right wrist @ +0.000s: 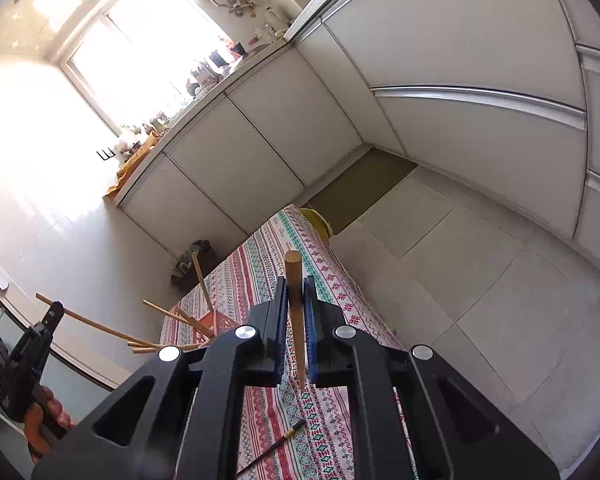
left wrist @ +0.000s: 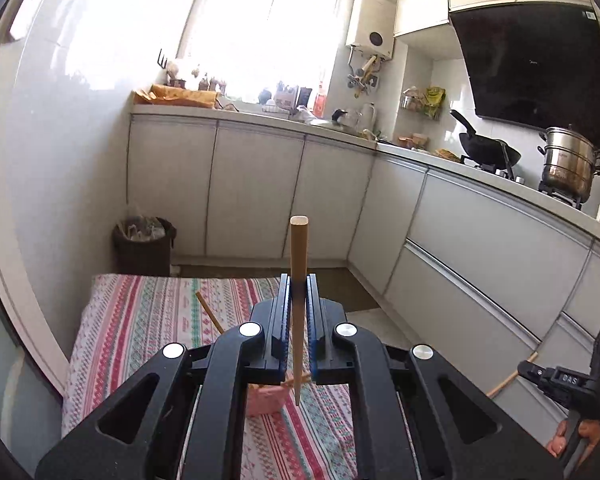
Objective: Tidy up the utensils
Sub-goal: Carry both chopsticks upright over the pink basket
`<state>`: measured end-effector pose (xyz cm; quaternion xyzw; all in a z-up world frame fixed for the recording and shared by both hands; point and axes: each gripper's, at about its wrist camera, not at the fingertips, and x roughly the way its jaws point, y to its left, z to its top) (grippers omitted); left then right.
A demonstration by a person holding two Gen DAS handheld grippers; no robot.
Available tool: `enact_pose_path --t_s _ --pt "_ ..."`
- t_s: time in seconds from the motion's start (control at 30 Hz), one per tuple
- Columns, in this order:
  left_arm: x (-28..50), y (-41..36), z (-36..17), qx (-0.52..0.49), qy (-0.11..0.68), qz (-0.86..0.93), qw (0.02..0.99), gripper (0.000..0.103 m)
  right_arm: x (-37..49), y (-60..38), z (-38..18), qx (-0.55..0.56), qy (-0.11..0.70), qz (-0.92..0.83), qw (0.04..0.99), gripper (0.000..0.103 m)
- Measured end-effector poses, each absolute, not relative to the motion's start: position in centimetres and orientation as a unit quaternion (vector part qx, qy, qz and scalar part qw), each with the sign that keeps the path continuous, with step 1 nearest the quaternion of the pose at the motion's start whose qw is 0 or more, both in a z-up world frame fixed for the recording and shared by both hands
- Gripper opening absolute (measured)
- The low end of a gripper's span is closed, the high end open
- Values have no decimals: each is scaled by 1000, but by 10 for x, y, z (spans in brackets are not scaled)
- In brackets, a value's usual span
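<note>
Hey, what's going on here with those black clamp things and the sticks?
A person is sorting chopsticks in a kitchen, a hand-held gripper in each hand. The left gripper is shut on one wooden chopstick, and the right gripper is shut on another chopstick. A pink basket on the patterned tablecloth already holds several. One dark chopstick lies loose.

Left gripper [left wrist: 299,292], right gripper [right wrist: 299,294]: black angular frames, blue ribbed pads, four round silver bolts behind fingers; white lettering, green light.
</note>
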<state>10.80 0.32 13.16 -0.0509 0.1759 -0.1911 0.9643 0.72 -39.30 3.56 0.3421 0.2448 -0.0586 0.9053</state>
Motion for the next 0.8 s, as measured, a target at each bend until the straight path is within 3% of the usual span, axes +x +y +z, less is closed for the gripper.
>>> enact_pose_path --t_s 0.2,0.4,0.63,0.8 --pt "149 -20 124 -16 169 -142 975 6 14 -401 29 342 249 -62 904 8" --pt "182 -29 89 -7 210 -112 971 8 27 -402 37 330 246 -59 910 8" --pt "153 14 101 -80 187 -105 974 37 49 -387 99 297 187 -30 936 8" --pt "114 53 120 -145 153 -97 973 41 78 -361 154 267 138 -7 954 8"
